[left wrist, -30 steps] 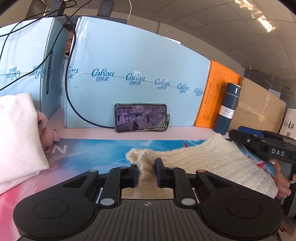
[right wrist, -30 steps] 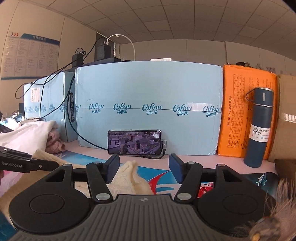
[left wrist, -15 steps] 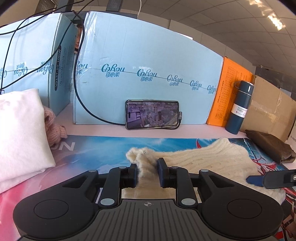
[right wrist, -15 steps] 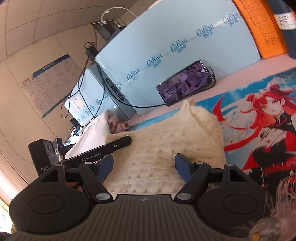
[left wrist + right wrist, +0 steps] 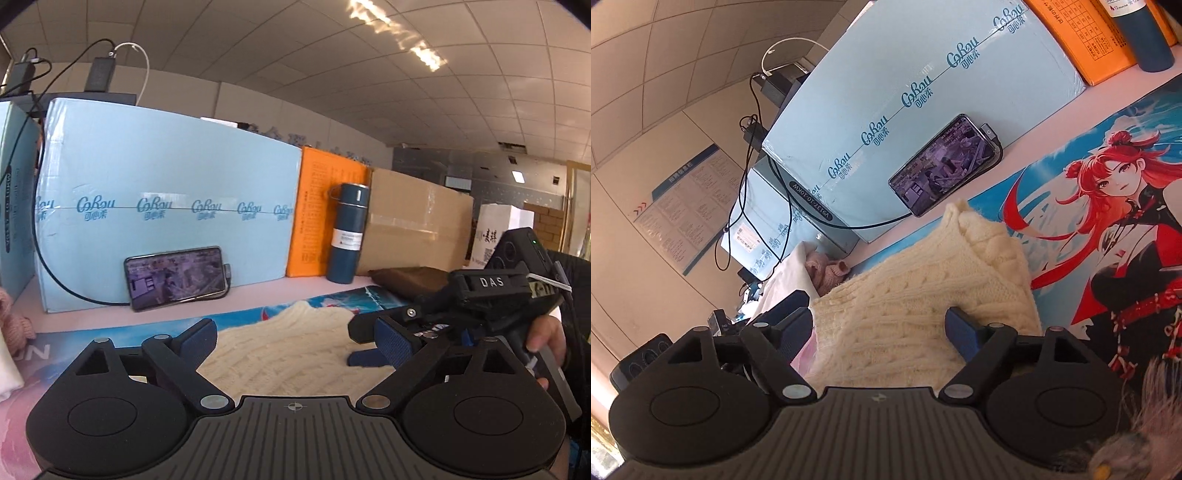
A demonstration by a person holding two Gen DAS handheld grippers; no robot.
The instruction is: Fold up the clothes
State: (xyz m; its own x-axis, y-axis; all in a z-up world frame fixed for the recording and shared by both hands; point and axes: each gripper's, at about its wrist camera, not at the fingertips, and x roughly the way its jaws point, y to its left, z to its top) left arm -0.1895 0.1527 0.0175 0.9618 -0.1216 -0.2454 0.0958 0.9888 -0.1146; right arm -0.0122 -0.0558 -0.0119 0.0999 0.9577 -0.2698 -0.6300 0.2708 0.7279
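A cream cable-knit sweater (image 5: 295,343) lies folded on the printed anime mat (image 5: 332,299). It also shows in the right wrist view (image 5: 923,295), on the mat (image 5: 1108,206). My left gripper (image 5: 297,341) is open and empty, its jaws spread wide just above the sweater. My right gripper (image 5: 879,325) is open too, tilted, with its jaws over the knit; its body shows in the left wrist view (image 5: 480,295) at the sweater's right side, held by a hand.
Light blue cartons (image 5: 166,206) line the back, with a phone (image 5: 175,277) leaning on them. An orange box (image 5: 325,221), a dark blue flask (image 5: 349,232) and a brown carton (image 5: 417,229) stand right. A brown cloth (image 5: 410,277) and pink knit (image 5: 827,273) lie nearby.
My left gripper has let go of the sweater's edge and opened wide. My right gripper has tilted and come down over the sweater beside the left one.
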